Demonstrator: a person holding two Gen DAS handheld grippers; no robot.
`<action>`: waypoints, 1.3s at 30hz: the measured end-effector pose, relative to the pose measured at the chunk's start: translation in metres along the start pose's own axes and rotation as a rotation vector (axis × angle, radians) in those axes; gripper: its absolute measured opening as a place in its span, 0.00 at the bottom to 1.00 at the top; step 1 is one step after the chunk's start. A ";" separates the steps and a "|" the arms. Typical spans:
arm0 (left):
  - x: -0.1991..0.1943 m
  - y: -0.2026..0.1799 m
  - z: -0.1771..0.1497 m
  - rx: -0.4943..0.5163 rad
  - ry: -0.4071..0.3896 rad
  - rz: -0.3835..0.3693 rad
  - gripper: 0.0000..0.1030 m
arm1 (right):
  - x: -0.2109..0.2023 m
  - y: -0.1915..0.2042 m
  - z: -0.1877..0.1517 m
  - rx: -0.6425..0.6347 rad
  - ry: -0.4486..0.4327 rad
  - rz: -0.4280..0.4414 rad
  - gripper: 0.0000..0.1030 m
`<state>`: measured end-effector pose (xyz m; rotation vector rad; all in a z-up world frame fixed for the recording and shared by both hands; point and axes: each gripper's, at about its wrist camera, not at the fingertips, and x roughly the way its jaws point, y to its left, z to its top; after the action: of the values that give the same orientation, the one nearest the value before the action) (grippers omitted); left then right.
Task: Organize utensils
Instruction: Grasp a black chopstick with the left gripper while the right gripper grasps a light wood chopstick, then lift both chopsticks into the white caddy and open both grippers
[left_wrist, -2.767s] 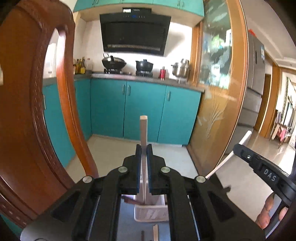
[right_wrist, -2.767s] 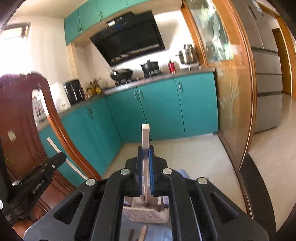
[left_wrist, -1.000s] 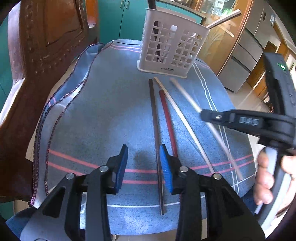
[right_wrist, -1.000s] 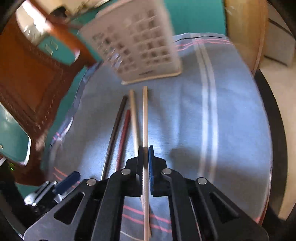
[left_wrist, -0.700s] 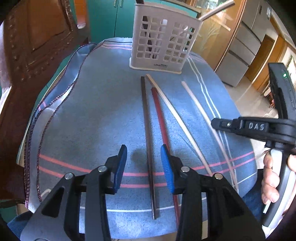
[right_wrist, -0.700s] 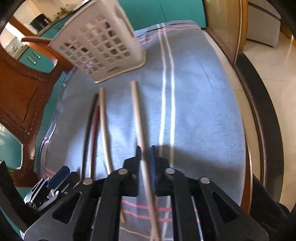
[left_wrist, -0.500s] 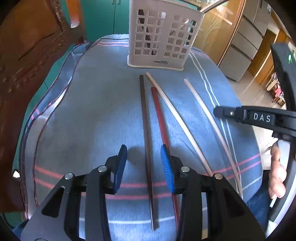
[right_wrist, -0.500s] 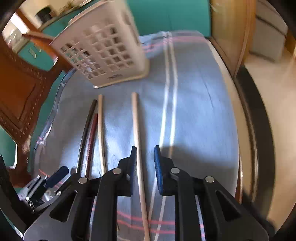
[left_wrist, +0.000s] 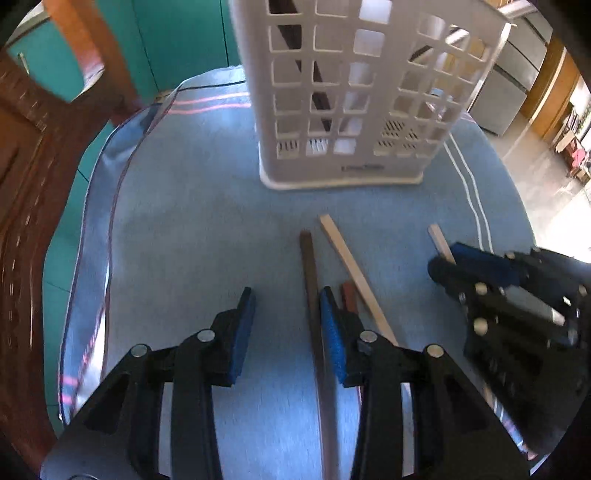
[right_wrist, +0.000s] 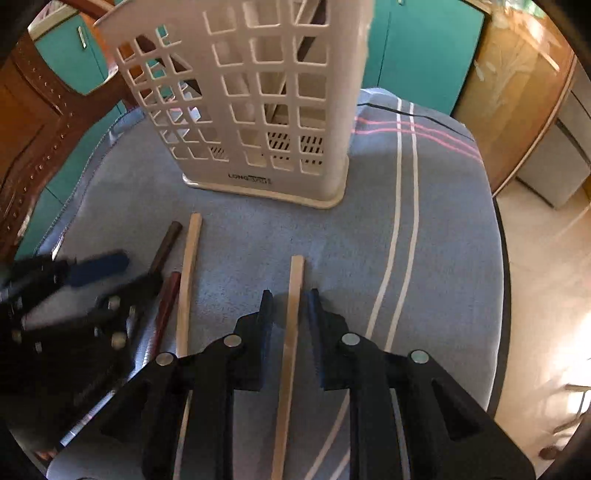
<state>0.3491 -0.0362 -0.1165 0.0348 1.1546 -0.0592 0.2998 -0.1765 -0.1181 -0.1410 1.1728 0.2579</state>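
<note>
Blue cloth (right_wrist: 443, 258); chopstick (right_wrist: 291, 332) between parted fingers (right_wrist: 264, 332)

The top of the white slotted utensil basket (left_wrist: 347, 110) is cut off by the upper edge in the left wrist view, so its rim cannot be seen; the same holds in the right wrist view (right_wrist: 258, 110). Dark and pale sticks inside it are glimpsed only through the holes, and their number cannot be told. The near ends of the dark brown chopstick (left_wrist: 312, 280) and the pale chopstick (right_wrist: 291, 332) are hidden under the gripper bodies. The reddish chopstick (left_wrist: 349, 293) is mostly covered by the left gripper (left_wrist: 288, 328). The right gripper (left_wrist: 448, 260) is smeared by blur, and the left gripper (right_wrist: 110, 266) likewise in the right wrist view. The wooden chair (left_wrist: 33, 155) is cropped and blurred.
</note>
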 end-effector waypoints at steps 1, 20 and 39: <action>0.002 0.001 0.004 0.000 0.008 -0.002 0.36 | 0.000 0.000 0.001 -0.002 0.002 0.002 0.19; -0.020 -0.023 -0.022 -0.012 -0.055 0.014 0.07 | -0.021 0.008 0.000 0.008 -0.082 0.017 0.06; -0.226 -0.017 -0.049 -0.021 -0.444 -0.046 0.07 | -0.199 -0.011 -0.029 0.079 -0.446 0.216 0.06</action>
<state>0.2120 -0.0435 0.0705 -0.0233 0.7122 -0.0900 0.2051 -0.2197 0.0547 0.1113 0.7520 0.4096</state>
